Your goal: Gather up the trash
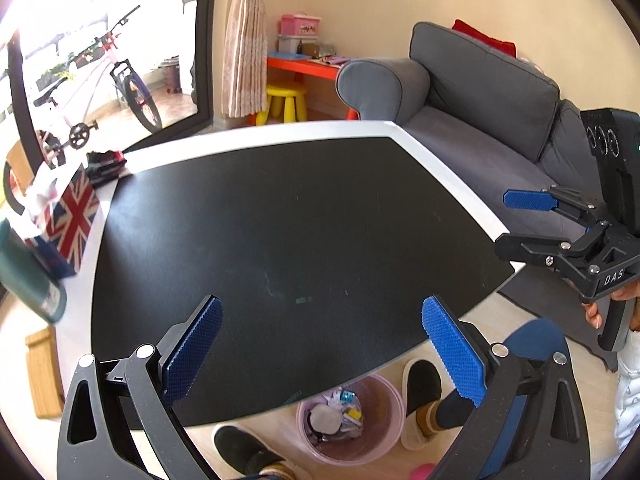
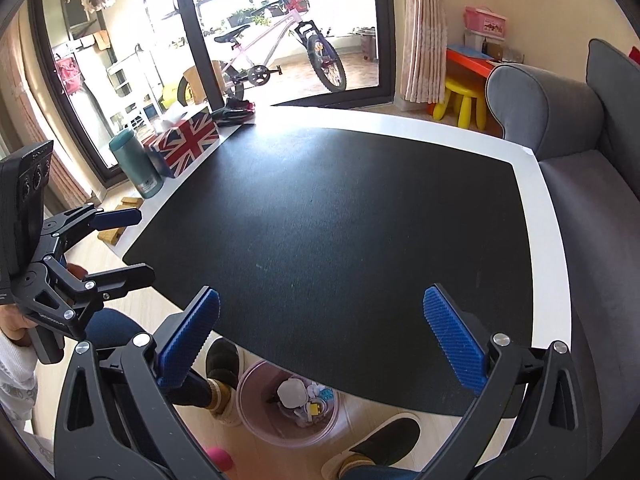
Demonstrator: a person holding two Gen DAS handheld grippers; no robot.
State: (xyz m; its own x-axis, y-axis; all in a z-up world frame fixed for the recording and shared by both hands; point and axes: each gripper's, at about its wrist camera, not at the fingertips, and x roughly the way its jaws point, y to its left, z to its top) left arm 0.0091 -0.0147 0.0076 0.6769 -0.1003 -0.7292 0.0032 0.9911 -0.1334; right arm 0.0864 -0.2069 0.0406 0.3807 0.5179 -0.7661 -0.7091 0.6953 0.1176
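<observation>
A pink trash bin (image 1: 349, 420) stands on the floor below the table's near edge, holding crumpled paper and small wrappers; it also shows in the right wrist view (image 2: 288, 404). My left gripper (image 1: 320, 320) is open and empty above the near part of the black mat (image 1: 288, 220). My right gripper (image 2: 320, 316) is open and empty above the same mat (image 2: 340, 208). Each gripper shows in the other's view, the right gripper (image 1: 516, 224) and the left gripper (image 2: 132, 244), both with jaws apart. No loose trash shows on the mat.
A Union Jack tissue box (image 2: 184, 140), a teal bottle (image 2: 136, 164) and a dark object (image 2: 234, 114) stand along the table's left side. A grey sofa (image 1: 480, 92) lies to the right. The person's slippered feet (image 1: 420, 396) flank the bin.
</observation>
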